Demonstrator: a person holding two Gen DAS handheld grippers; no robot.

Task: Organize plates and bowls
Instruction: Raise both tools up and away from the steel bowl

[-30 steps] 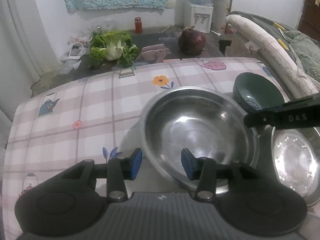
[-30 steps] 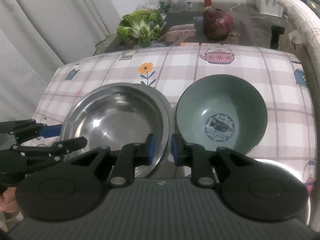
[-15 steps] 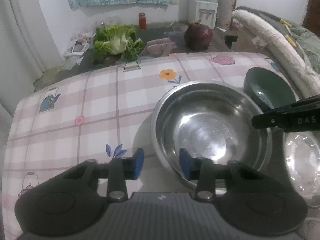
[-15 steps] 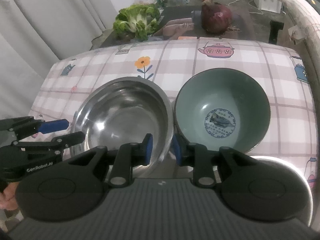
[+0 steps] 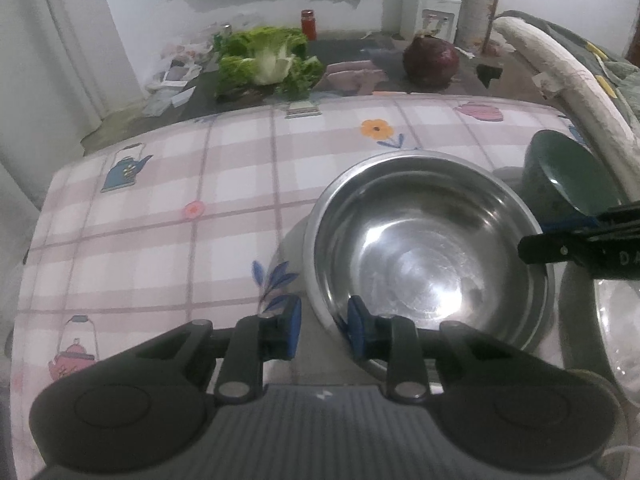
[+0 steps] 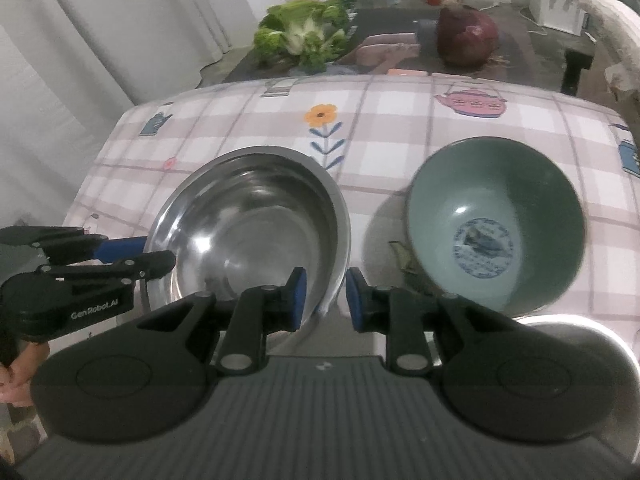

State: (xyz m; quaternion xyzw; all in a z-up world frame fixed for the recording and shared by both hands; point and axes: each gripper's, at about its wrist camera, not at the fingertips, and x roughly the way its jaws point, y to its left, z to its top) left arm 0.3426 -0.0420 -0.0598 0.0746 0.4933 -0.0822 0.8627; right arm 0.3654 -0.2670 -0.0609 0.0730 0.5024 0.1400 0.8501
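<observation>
A wide steel bowl [image 5: 428,252] [image 6: 256,224] stands on the checked tablecloth, apart from a green ceramic bowl [image 6: 496,220] [image 5: 568,176] to its right. My left gripper [image 5: 324,328] straddles the steel bowl's near-left rim with one pad outside and one inside. Its jaws are closing, and a small gap still shows at the outer pad. My right gripper [image 6: 326,300] has the bowl's near-right rim between its blue pads, which are pressing in on it. Each gripper also shows in the other's view, the left gripper [image 6: 132,252] and the right gripper [image 5: 548,240].
A shiny steel plate [image 5: 612,320] [image 6: 608,332] lies at the near right. Beyond the table's far edge are a leafy cabbage [image 5: 268,60], a red cabbage [image 5: 430,58] and a red jar [image 5: 308,24]. A rolled mat [image 5: 560,80] runs along the right. A hand [image 6: 12,372] shows low left.
The left jaws have narrowed around the steel bowl's rim. The steel bowl, which touched the green bowl before, now stands apart from it to the left. Both grippers have crept forward.
</observation>
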